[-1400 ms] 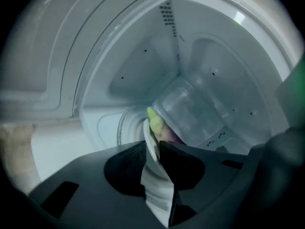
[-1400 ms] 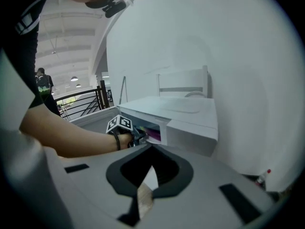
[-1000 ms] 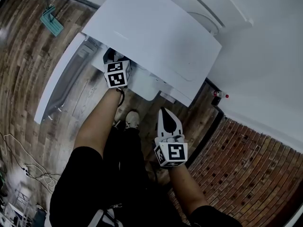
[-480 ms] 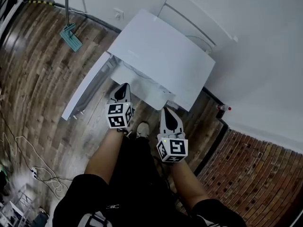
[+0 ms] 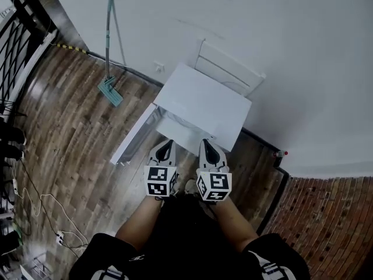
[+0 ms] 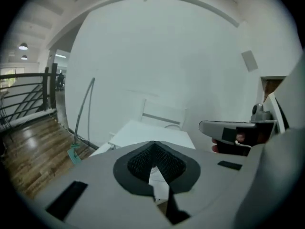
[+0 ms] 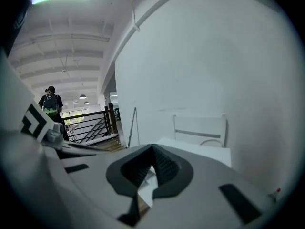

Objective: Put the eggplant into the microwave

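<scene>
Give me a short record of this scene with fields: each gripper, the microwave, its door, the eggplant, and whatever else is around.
left gripper: shut, empty, held in front of the person, short of the microwave
right gripper: shut, empty, beside the left one
microwave: white, low, near the wall
door: open, swung out to the left
eggplant: not visible in any view
other: teal-headed mop leaning on the wall; small red-capped bottle at the wall's foot

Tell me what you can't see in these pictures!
Inside of the white box-shaped microwave: head view, its own top covers it, so no eggplant can be confirmed.
Small red-capped thing by the wall: head view, too small to identify.
Distant person by the black railing: right gripper view, too small.
</scene>
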Tool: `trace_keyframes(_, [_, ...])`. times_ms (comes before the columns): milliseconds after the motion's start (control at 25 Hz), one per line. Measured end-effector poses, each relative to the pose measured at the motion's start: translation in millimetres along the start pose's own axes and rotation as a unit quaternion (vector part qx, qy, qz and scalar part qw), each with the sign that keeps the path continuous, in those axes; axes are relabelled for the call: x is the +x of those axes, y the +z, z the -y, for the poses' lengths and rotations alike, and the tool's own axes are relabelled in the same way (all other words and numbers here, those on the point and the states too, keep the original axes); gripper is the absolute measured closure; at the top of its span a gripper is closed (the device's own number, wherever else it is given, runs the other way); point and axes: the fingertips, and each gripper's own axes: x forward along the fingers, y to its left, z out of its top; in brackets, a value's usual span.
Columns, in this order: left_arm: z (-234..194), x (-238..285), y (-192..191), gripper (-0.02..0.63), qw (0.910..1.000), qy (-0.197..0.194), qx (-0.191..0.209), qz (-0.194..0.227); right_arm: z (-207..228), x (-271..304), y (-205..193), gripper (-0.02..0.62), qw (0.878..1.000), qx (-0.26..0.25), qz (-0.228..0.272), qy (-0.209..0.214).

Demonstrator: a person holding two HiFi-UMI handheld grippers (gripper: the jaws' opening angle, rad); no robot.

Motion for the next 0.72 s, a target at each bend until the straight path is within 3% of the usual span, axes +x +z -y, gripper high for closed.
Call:
trace_keyframes(200, [18.9,-34.6,71.0,0.606,0.9994,-0.007,0.011,0.031,-9.4,-16.7,54.4,0.588,1.000,-0.004,0.001,0.001])
trace_keyframes(440, [50.2,-55.6,125.7,0.606,0.9976,-0.015,0.033,0.059,-20.6,-40.3,128.2,0.588,0.997,-0.016,0.073,0.024])
trace_keyframes(720, [63.2,-61.5,156.4,0.606,0.9941,-0.017,0.069,0.082,-16.3,-45.3,150.5,0.588,0.996,-0.021,0.091,0.013])
